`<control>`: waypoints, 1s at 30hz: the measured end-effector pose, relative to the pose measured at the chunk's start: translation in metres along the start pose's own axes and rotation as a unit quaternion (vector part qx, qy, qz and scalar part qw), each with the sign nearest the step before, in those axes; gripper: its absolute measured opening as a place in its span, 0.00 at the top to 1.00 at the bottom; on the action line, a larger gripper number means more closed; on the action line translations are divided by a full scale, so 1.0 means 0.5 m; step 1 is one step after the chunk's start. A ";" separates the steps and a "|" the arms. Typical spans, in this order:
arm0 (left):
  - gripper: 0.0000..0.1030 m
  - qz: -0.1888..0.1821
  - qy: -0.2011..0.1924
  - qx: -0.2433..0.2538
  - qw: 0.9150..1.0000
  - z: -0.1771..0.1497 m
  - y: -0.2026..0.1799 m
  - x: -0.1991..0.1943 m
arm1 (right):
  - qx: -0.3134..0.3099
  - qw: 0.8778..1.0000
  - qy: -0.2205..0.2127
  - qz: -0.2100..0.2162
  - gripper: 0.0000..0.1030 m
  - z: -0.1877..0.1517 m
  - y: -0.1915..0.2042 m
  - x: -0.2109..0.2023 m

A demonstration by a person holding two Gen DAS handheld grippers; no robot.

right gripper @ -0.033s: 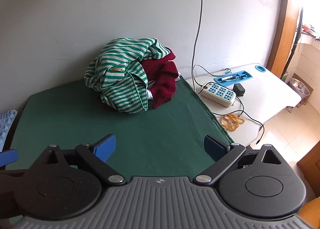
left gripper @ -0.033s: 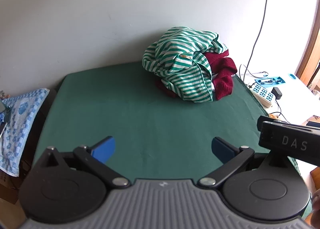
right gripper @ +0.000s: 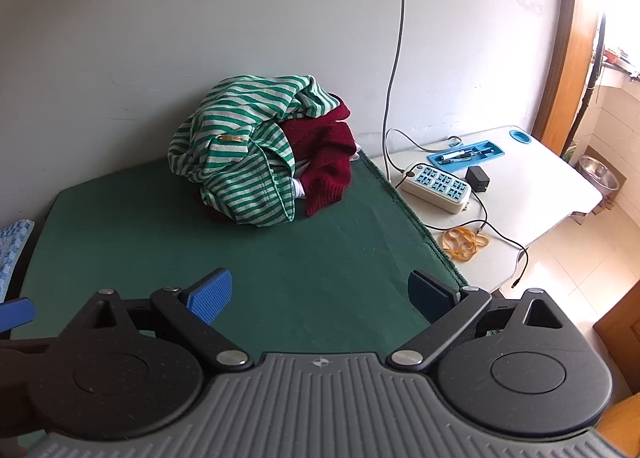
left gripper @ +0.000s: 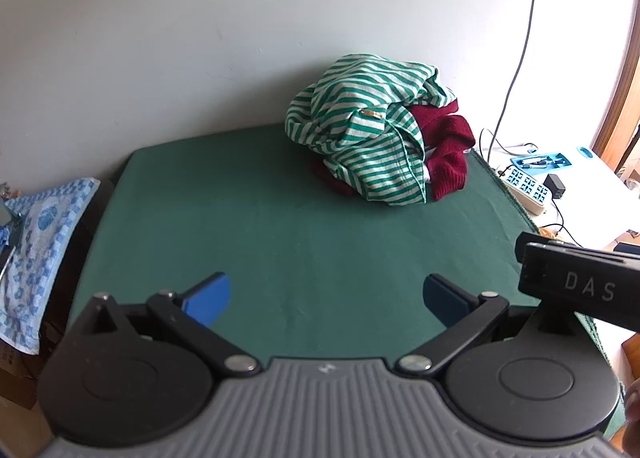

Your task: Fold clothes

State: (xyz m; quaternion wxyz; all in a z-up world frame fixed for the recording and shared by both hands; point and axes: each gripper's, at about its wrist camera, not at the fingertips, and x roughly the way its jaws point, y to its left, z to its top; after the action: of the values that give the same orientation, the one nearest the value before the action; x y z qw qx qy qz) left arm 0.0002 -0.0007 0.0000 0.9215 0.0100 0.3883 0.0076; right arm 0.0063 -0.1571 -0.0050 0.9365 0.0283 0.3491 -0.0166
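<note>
A crumpled green-and-white striped garment (left gripper: 360, 137) (right gripper: 240, 153) lies heaped at the far right of the green-covered table (left gripper: 280, 225) (right gripper: 200, 242), against the wall. A maroon knit garment (left gripper: 448, 153) (right gripper: 324, 161) sits partly under it and to its right. My left gripper (left gripper: 324, 298) hovers open over the table's near part, holding nothing, well short of the pile. My right gripper (right gripper: 320, 294) is open and empty too, near the table's right edge. Its black body (left gripper: 576, 286) shows at the right of the left wrist view.
A blue-patterned towel (left gripper: 36, 242) hangs off to the left of the table. On the right, a white side table (right gripper: 520, 185) carries a power strip (right gripper: 438, 185), a black adapter (right gripper: 478, 177), a blue pen tray (right gripper: 466, 153), rubber bands (right gripper: 464, 242) and cables. A wall stands behind.
</note>
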 end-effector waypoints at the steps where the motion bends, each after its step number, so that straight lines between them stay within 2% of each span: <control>1: 0.00 0.003 0.001 0.003 1.000 0.001 -0.001 0.000 | 0.001 1.000 -0.001 0.001 0.06 0.000 -0.001 -0.001; 9: 0.00 -0.004 -0.008 -0.003 1.000 0.000 0.003 0.009 | 0.004 1.000 -0.012 0.012 0.06 -0.002 -0.003 -0.004; 12: 0.00 -0.005 -0.007 -0.003 1.000 0.001 0.000 0.006 | -0.007 1.000 0.004 -0.002 0.06 0.020 0.011 0.007; 18: 0.00 -0.002 -0.008 -0.001 1.000 -0.002 0.003 0.013 | -0.012 1.000 0.000 0.000 0.06 0.006 0.012 0.006; 23: 0.00 0.010 -0.001 -0.005 1.000 -0.006 0.017 0.030 | -0.025 1.000 0.001 0.002 0.06 0.004 0.021 0.012; 30: 0.00 0.030 0.004 -0.015 0.999 -0.012 0.044 0.050 | -0.045 0.999 -0.005 -0.017 0.06 0.004 0.033 0.020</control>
State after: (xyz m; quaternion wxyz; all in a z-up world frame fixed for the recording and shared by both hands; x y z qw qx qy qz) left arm 0.0131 0.0219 -0.0215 0.9193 0.0081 0.3913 0.0413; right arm 0.0160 -0.1409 -0.0091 0.9380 -0.0196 0.3457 -0.0170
